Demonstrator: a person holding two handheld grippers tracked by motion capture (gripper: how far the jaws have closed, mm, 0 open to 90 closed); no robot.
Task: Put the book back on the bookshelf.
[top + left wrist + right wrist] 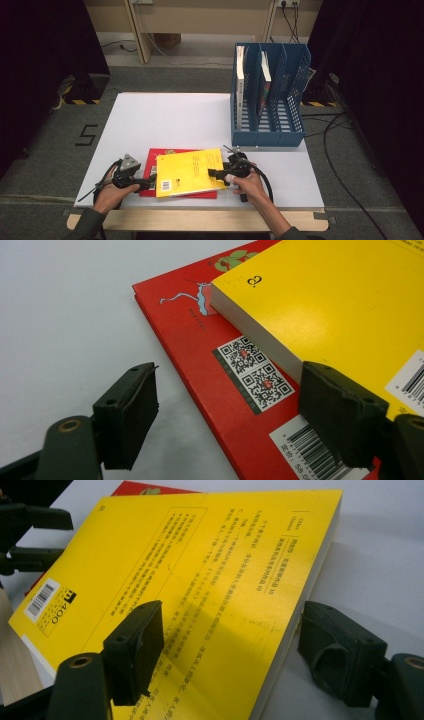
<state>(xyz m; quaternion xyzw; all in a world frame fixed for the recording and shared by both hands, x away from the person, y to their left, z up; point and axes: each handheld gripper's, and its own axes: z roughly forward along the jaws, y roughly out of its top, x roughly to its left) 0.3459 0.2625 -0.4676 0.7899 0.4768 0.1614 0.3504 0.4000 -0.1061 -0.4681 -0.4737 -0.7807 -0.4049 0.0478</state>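
Slippage worries me: my right gripper point(227, 652), jaws apart astride the yellow book point(200, 580) at lower centre, may drag the red book point(200, 365) beneath, while my left gripper point(227, 412) sits apart too.

- Back left of the white table point(165, 120) is wide open, plenty of room to swing a hand through.
- Blue file rack point(268, 95) hogs the back right corner, standing tall with two books upright in its slots.
- Yellow book point(189, 172) on the red book point(150, 165) blocks the front middle.
- Bare strip between the stack and the rack, passable.
- Right front corner beside the stack is free too.
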